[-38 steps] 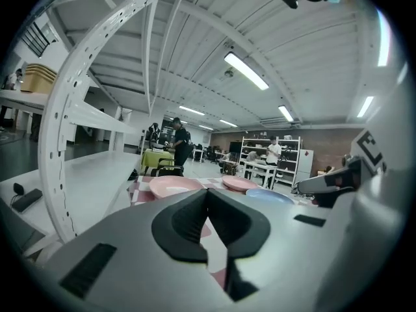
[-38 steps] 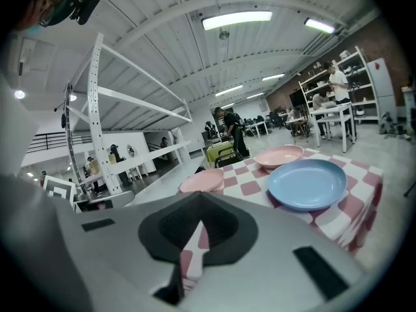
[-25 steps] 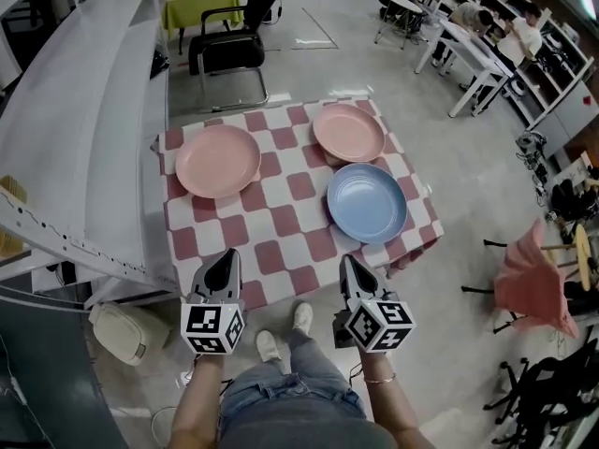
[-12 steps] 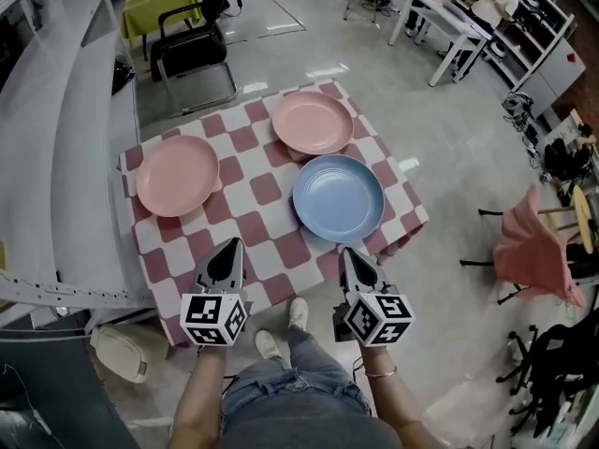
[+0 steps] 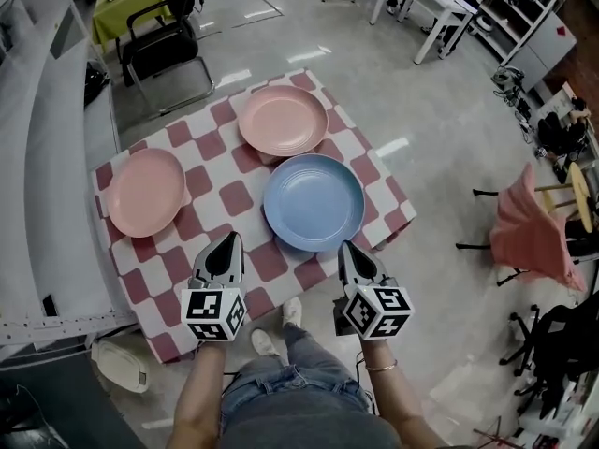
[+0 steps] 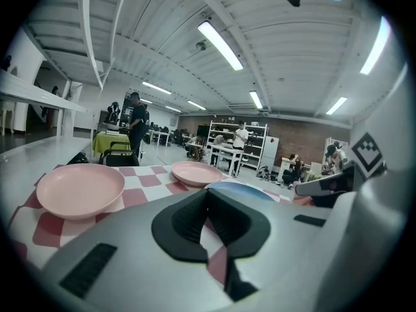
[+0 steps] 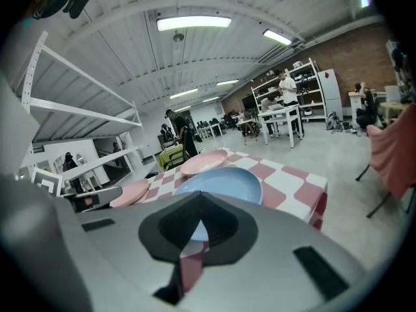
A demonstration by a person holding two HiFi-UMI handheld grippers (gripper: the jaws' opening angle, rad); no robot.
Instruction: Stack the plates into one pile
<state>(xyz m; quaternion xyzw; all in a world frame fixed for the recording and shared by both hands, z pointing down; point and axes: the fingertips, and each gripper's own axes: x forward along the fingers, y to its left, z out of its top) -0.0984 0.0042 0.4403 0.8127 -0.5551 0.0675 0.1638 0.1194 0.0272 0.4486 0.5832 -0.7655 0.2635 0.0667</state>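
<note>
Checkered table (image 5: 234, 197) amid open floor (image 5: 421, 92); left tongs (image 5: 230, 238), right tongs (image 5: 343, 246) closed, empty, at near edge.

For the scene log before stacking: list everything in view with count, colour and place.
Table: one, red-and-white checked cover, centre.
Left plate: one, pink, table's left end.
Far plate: one, pink, table's far side.
Blue plate: one, blue, table's near right.
Chair: one, black, beyond the table.
Green table: one, yellow-green, behind the chair.
Fabric: one, pink, draped at far right.
Left gripper: one, grey, shut and empty, at the table's near edge.
Right gripper: one, grey, shut and empty, by the blue plate's near rim.
</note>
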